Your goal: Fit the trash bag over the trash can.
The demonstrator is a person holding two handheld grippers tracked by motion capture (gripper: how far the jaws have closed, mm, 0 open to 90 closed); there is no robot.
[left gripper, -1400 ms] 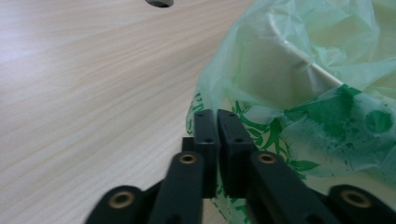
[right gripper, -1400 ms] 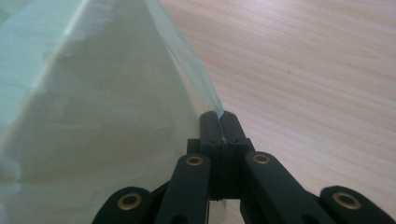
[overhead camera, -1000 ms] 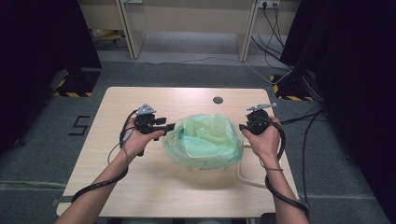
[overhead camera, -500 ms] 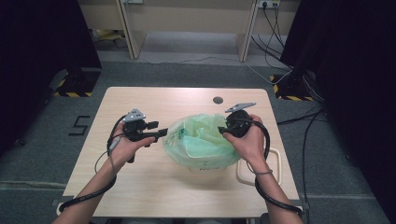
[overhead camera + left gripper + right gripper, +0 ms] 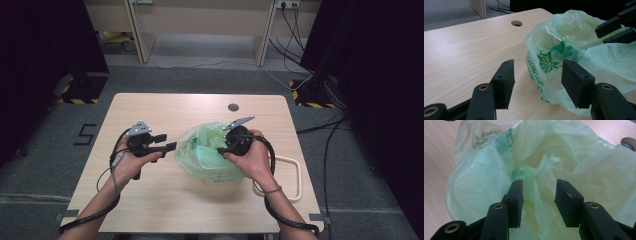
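Bag (image 5: 207,155), green plastic, mid-bench (image 5: 165,210). Right gripper (image 5: 538,195) has moved in over its mouth, fingers just opening, nothing clamped. Left gripper (image 5: 537,83) drawn back beside it, fingers apart. Regrasp likely next.

A pale green, translucent plastic bag (image 5: 210,155) with dark green print sits crumpled near the middle of the tabletop (image 5: 165,205), its mouth gaping upward and its film puffed loosely.
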